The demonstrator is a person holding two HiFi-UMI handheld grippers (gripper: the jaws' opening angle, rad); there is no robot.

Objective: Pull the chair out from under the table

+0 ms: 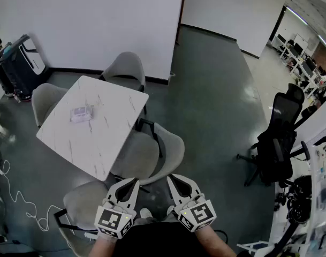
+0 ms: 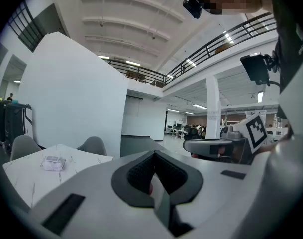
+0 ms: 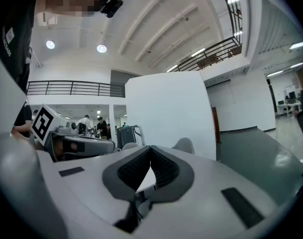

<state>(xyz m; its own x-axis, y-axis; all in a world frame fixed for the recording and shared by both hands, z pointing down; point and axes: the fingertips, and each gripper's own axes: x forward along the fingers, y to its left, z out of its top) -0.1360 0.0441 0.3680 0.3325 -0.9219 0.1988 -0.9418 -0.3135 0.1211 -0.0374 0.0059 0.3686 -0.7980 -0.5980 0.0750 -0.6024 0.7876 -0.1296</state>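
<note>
Grey-and-white left gripper (image 1: 134,182) and right gripper (image 1: 170,177) sit side by side, closest to the camera, both aimed toward the table (image 1: 98,143). Both are closed: jaw tips meet, nothing between them, nothing touched.

At the table's nearest corner is a grey shell seat, call it the near chair (image 1: 80,199), partly hidden behind the left gripper.

Just ahead of both tips is the chair (image 1: 154,154): grey, on the table's right side, seat pushed partly under the top, backrest toward the open floor. Neither gripper is in contact with it.

The table is white with marble-look veining, square, and seen corner-on. A small clear box (image 1: 81,113) lies on the top, toward the far left part.

Left of the table, a white cable (image 1: 15,197) loops on the dark floor, and the left chair (image 1: 45,100) is tucked in.

At the table's far side, the far chair (image 1: 125,68) stands in front of a white wall (image 1: 98,20).

Far left of the table is a black case (image 1: 21,63). Well to the table's right is a black office chair (image 1: 278,138).
</note>
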